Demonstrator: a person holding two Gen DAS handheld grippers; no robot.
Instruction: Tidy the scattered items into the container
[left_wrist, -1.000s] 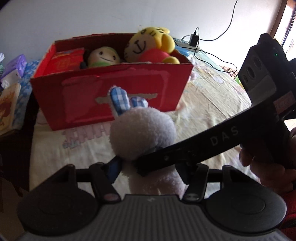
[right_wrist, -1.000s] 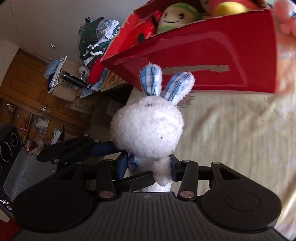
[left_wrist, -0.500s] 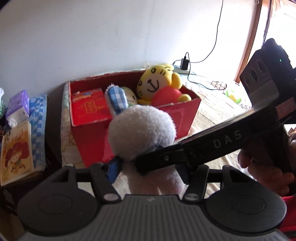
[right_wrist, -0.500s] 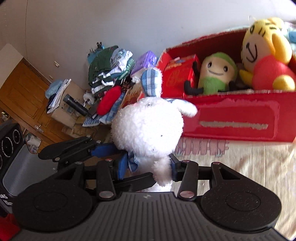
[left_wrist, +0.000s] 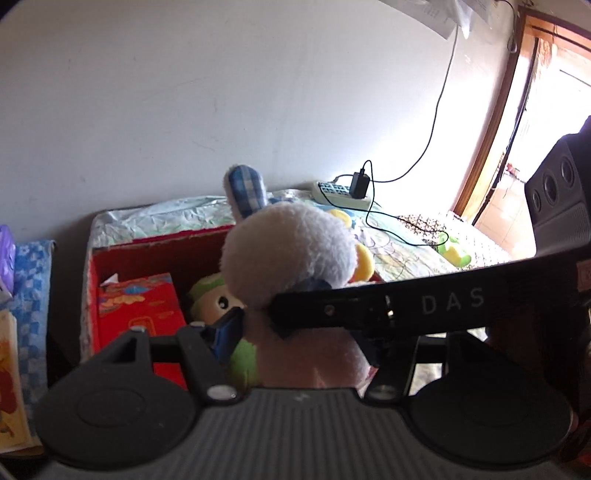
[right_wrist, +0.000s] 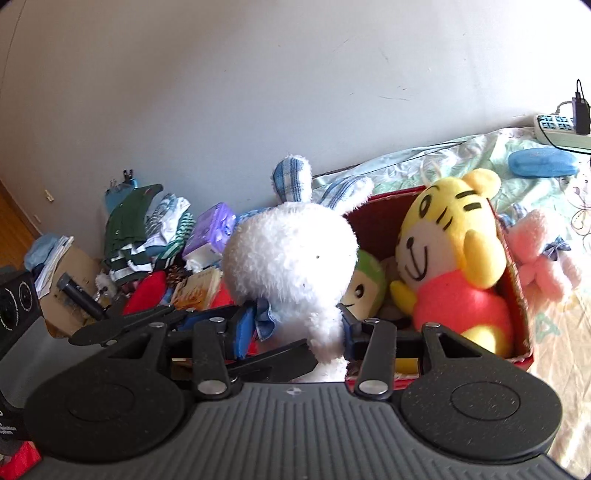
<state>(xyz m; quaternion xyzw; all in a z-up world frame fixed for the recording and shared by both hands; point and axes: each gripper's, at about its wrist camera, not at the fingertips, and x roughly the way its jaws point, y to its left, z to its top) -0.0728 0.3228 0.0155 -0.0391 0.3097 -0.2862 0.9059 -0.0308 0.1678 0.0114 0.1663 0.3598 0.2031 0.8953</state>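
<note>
Gripping the rabbit (right_wrist: 291, 254) at its body from both sides: right gripper (right_wrist: 299, 328) has its jaws clamped on it just under the head, blue pads pressed into the fur. Left gripper (left_wrist: 295, 332) jaws are opening, rabbit between them; its left pad touches the fur, and the right side is hidden behind the other tool's black arm, so I cannot tell contact there. Rabbit hangs upright over the near edge of the red box (right_wrist: 517, 295), checked ears up. Inside the box: red packet (left_wrist: 140, 314) left, green doll (right_wrist: 364, 284) middle, tiger (right_wrist: 450, 258) right. Pink toy (right_wrist: 543, 254) lies on the bed just right of the box. Power strip (left_wrist: 340, 194) far right by the wall.
</note>
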